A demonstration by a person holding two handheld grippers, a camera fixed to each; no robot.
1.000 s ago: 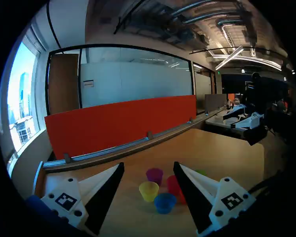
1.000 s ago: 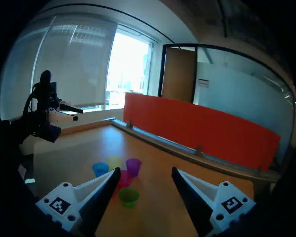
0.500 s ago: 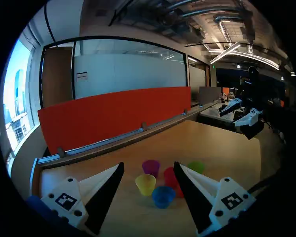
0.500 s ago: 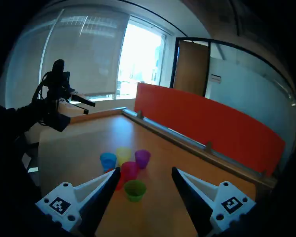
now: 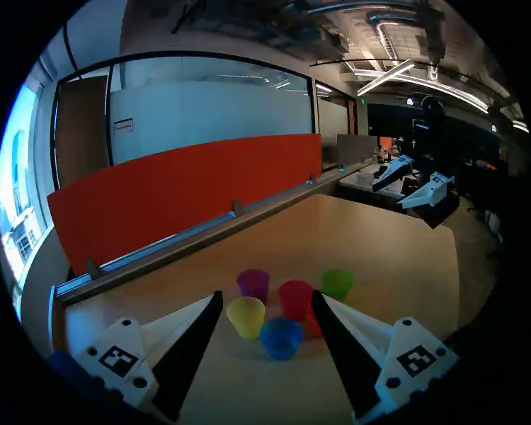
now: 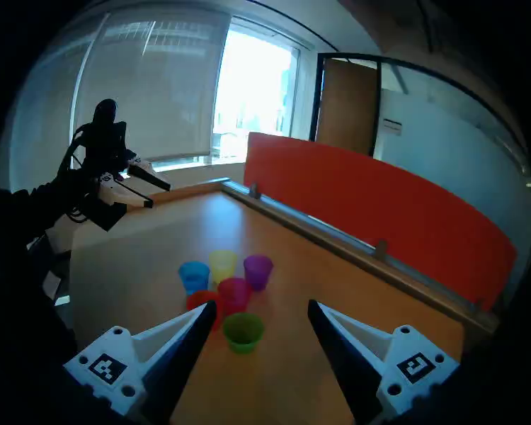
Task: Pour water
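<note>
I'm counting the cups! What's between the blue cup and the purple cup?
The yellow cup stands between the blue cup and the purple cup, as the right gripper view shows.

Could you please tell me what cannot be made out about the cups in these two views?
1. Whether any cup holds water: the green cup and blue cup are small and seen at a shallow angle.
2. The red cup: a finger of the right gripper covers part of it in the right gripper view; a finger of the left gripper covers most of it in the left gripper view.
</note>
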